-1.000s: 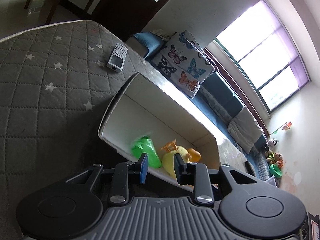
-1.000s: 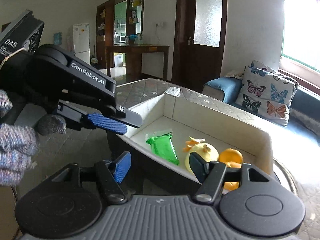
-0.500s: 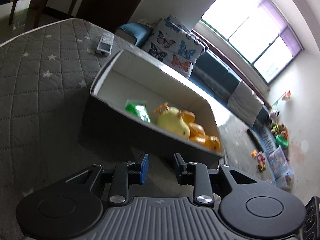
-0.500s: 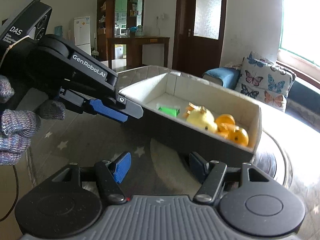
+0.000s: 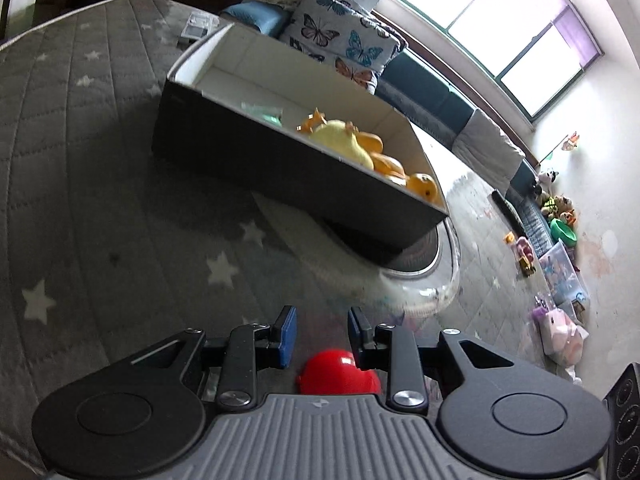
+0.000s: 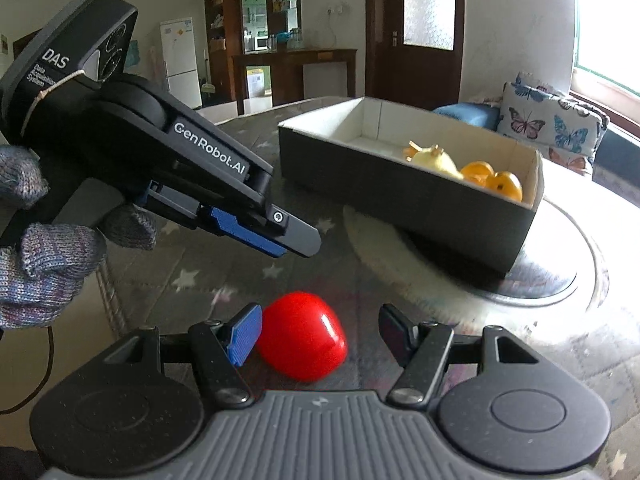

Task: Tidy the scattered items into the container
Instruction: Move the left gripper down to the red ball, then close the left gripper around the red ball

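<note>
A red, rounded plastic toy (image 6: 302, 340) lies on the grey star-quilted table, between the fingers of my right gripper (image 6: 320, 330). That gripper is open; its blue left pad is close to the toy and its right pad stands clear. The same red toy (image 5: 338, 372) shows low in the left wrist view, just behind my left gripper (image 5: 322, 336), which stands narrowly open with nothing between its pads. My left gripper (image 6: 280, 236) hovers above and left of the toy, held by a gloved hand (image 6: 40, 248). The dark container (image 6: 400, 196) holds a yellow plush (image 5: 340, 142), orange fruit (image 6: 496, 182) and a green item (image 5: 264, 112).
The container (image 5: 280, 168) rests partly on a round disc (image 5: 436, 252) near the table's edge. A remote (image 5: 196, 26) lies beyond the container. A butterfly cushion (image 6: 552, 128) sits on the sofa behind. Toys litter the floor (image 5: 552, 264) at the right.
Both grippers have drawn back from the container and sunk toward the table. The red toy has come into view under them. The container now sits farther off.
</note>
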### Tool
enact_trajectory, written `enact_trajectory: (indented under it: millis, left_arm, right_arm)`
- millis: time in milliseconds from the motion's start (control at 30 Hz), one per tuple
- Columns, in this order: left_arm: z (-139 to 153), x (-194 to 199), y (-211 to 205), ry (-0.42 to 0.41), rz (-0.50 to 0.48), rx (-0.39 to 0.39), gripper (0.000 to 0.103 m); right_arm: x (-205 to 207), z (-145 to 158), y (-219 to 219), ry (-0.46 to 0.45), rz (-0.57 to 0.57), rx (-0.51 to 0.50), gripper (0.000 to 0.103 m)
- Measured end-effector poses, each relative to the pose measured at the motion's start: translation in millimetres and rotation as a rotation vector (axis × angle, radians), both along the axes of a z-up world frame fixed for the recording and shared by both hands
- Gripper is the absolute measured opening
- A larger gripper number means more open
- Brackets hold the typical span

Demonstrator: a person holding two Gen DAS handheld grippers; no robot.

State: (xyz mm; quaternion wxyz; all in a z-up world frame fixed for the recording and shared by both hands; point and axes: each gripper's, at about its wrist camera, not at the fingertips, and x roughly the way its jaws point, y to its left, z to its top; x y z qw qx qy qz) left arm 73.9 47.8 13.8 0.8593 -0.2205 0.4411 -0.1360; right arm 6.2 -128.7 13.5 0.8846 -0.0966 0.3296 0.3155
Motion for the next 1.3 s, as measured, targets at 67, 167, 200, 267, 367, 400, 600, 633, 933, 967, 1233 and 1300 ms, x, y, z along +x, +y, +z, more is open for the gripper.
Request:
enact_trajectory:
  millis: [67,167,200,267,367,400,600,633,933,967,1233,1300]
  left_arm:
    - [-1.1,-3.5,-1.8,0.003,-0.01,-0.002,0.031]
    - [-1.7,-7.6,-4.8,0.006,-0.024,-0.007,0.031]
    - [-1.9,-8.5,-5.9,0.008,-0.028,-0.009,0.031]
    - [-3.1,-9.4,-7.8,0.014,-0.034,-0.012,0.031]
    - [-6.1,-9.9,-8.8,0.027,-0.033,-0.019,0.031]
    - [-6.9,-10.0,-9.0,0.031,-0.032,-0.022,0.031]
    - [-10.5,-9.0,-9.2,0.055,-0.009,-0.05,0.032]
    - [-11.7,-8.8,-8.3,0.063,0.001,-0.066,0.032]
    - [-19.5,-8.5,-6.0,0.105,0.065,-0.117,0.035]
    - [-20.2,-8.6,-6.7,0.108,0.07,-0.116,0.035]
    - [-20.6,-9.6,-11.9,0.101,0.079,-0.089,0.038]
    - [-19.9,-9.7,-11.4,0.104,0.074,-0.082,0.038]
  right_arm:
    - [-3.2,-2.3,0.9,0.006,0.006,-0.001,0.066]
    - [-6.9,-4.0,2.7,0.009,0.012,-0.001,0.066]
    - [-7.8,-4.4,3.2,0.009,0.013,-0.001,0.066]
    - [-8.8,-5.2,3.7,0.009,0.014,0.0,0.065]
    - [-9.6,-6.1,4.4,0.009,0.013,-0.004,0.065]
    - [-9.6,-6.6,4.8,0.01,0.013,-0.006,0.065]
    - [-11.0,-10.2,7.5,0.011,0.016,-0.017,0.064]
    - [-11.4,-11.0,8.2,0.008,0.016,-0.022,0.062]
    - [-14.8,-15.6,9.6,-0.012,0.023,-0.053,0.057]
    - [-15.3,-15.7,9.7,-0.014,0.023,-0.054,0.057]
    - [-17.1,-16.3,11.2,-0.022,0.007,-0.044,0.056]
    - [-17.2,-16.6,10.8,-0.017,0.006,-0.034,0.056]
